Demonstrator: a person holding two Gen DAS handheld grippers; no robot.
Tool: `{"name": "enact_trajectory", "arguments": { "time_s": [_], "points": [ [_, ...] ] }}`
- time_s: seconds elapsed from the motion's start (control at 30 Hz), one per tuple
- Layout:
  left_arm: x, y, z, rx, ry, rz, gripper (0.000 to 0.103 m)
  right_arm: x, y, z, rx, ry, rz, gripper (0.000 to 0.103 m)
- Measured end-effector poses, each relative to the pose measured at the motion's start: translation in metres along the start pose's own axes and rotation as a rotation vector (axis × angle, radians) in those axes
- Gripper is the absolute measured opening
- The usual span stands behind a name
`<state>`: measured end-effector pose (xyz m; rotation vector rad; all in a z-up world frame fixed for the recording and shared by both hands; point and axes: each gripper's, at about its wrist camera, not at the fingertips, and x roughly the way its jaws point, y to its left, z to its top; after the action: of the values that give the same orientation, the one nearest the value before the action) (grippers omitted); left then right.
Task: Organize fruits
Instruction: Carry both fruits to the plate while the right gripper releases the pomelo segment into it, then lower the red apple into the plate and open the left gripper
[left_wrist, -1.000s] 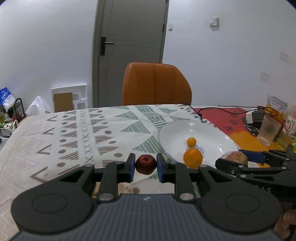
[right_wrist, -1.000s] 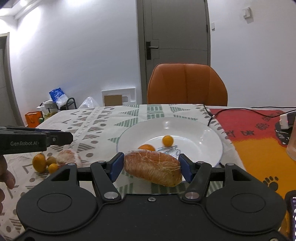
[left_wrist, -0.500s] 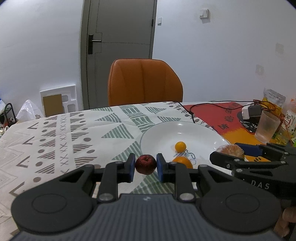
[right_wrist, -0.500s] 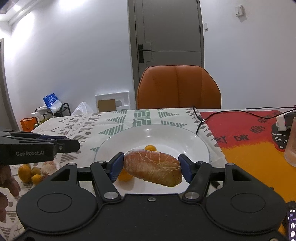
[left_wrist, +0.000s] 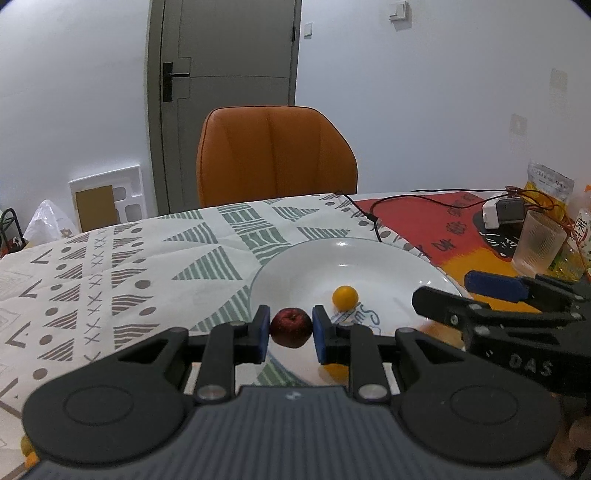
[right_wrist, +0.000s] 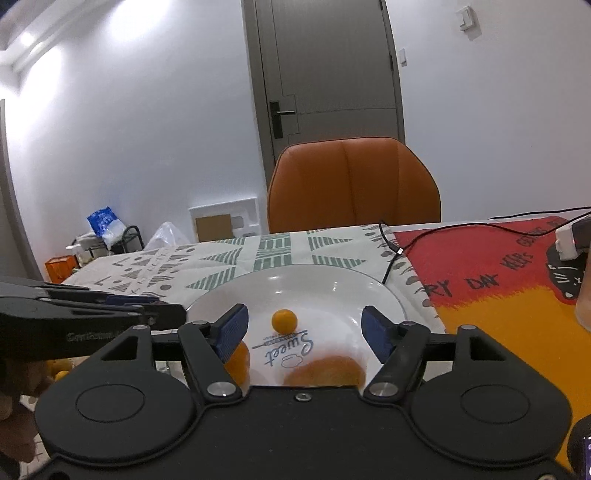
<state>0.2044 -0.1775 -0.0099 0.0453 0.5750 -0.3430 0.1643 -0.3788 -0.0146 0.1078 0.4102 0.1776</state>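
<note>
there, apple (left_wrist: 291, 327) between hand-held gripper (left_wrist: 290, 333) pads

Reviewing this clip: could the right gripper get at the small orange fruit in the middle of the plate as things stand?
Probably yes. The right gripper is open and empty, the small orange fruit lies straight ahead between its fingers on the white plate, and nothing blocks it.

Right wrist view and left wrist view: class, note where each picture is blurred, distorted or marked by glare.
Right wrist view: the peeled orange fruit low on the white plate is smeared by blur; the door frame bows from fisheye distortion; glare brightens the upper-left wall. Left wrist view: the small red apple is sharp; the plate rim carries a small highlight.
</note>
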Motion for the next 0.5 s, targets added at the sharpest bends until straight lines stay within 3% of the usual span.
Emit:
{"name": "enact_trajectory", "arguments": {
  "time_s": [0.33,0.5],
  "points": [
    [0.008,-0.009,0.005,0.004,-0.004,-0.013,0.023,-0.017,-0.006,-0.008,0.043,0.004,0.011,0.068],
    [-0.001,-0.01,0.006,0.02,-0.033,0.007,0.03,-0.019,-0.006,-0.012,0.051,0.016,0.001,0.07]
  ]
}}
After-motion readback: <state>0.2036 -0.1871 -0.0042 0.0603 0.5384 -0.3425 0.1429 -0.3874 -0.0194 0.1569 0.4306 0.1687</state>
